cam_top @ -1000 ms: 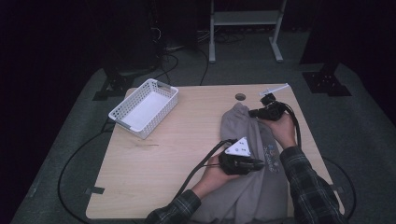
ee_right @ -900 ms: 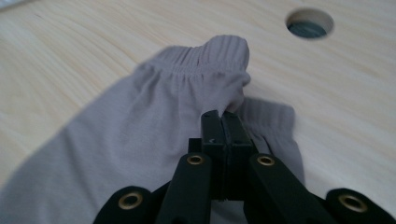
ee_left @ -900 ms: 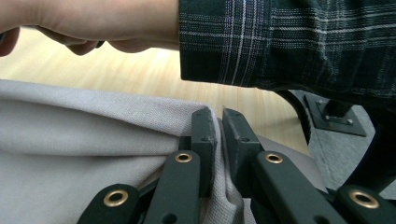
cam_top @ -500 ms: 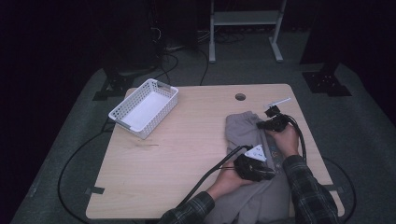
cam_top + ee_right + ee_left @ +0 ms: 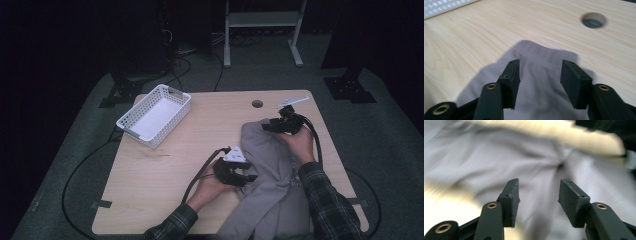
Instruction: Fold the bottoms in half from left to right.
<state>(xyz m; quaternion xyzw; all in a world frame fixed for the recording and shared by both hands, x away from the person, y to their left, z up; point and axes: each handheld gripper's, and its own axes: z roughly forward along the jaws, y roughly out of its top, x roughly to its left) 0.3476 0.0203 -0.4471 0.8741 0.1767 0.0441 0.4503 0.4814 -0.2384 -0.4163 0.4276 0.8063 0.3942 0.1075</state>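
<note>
Grey cloth garment [image 5: 272, 175] lies on the wooden desk [image 5: 200, 150], its long axis running from the near edge, where its lower part is cut off, toward the round cable hole [image 5: 257, 103]. Left gripper [image 5: 245, 178] at its side and right gripper [image 5: 267, 127] at its far hem have just opened their jaws; fabric lies beneath, unpinched. Motion blur smears the left gripper view.

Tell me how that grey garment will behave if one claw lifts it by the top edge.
The grey garment will probably hang limp: it already lies in soft folds and drapes over the table edge. It looks light, so it should drag rather than resist. Its smooth hem may slip from a shallow pinch.
</note>
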